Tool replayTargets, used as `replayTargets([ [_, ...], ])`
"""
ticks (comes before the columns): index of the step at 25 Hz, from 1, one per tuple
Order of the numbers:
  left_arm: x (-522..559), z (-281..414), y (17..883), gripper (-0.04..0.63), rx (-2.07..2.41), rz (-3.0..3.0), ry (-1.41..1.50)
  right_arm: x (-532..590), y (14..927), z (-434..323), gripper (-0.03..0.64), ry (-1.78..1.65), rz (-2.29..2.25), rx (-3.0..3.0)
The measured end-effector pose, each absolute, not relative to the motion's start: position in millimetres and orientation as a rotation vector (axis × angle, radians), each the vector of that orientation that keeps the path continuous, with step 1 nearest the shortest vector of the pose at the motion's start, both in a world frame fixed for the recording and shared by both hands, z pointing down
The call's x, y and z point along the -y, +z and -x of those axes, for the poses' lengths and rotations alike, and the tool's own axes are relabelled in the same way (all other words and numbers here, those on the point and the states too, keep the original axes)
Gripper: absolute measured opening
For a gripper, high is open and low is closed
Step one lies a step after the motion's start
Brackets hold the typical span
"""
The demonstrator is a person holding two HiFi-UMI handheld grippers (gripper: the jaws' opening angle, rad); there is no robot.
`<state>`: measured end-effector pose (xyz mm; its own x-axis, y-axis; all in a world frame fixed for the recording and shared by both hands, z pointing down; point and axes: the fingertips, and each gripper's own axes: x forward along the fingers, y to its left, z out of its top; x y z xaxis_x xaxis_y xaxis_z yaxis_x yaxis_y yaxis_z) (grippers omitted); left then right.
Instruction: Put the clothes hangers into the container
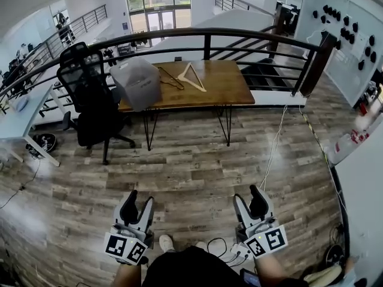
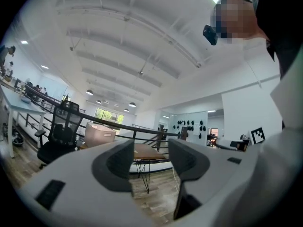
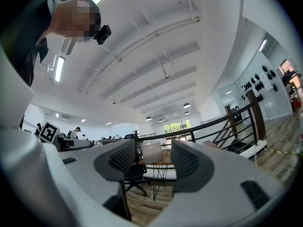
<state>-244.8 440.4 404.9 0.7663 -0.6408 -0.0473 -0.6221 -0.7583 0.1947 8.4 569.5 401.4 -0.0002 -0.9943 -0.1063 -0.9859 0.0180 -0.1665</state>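
Standing apart with nothing between them, the jaws of the left gripper frame only distant floor and furniture, and its pads press on nothing. The right gripper is the same, its ribbed pads spread wide and bare. Both are held low and close to the person's body, pointing roughly level across the grey-brown plank floor.

Well ahead stands the brown wooden table on thin black hairpin legs. On its left end sits the grey translucent plastic container, tilted as seen from the head view. Just beside it to the right lie the task's things: a thin dark wire hanger and a pale wooden triangular clothes hanger, both flat on the tabletop and outside the container. A black office chair stands left of the table, and a black metal railing runs behind it.

The work looks to be at the approach, with no hanger lifted yet. The next move calls for walking up to the table's near edge, then lowering one gripper over a hanger's arm and closing on it, likely the wooden one, which offers a thicker bar to pinch.
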Motion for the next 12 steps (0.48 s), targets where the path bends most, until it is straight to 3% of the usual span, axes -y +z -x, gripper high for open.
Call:
replayTargets([
  [1, -443, 243, 405, 0.242, 1.011, -2.797, -0.161, -573, 402, -10, 0.231, -0.061, 2.076, -2.094],
  [3, -448, 240, 406, 0.273, 1.024, -2.799, -0.149, -578, 404, -14, 0.262, -0.067, 2.075, -2.096],
  [12, -452, 237, 413, 0.314, 1.072, -2.756, -0.13, -593, 416, -30, 0.27, -0.141, 2.094, -2.065],
])
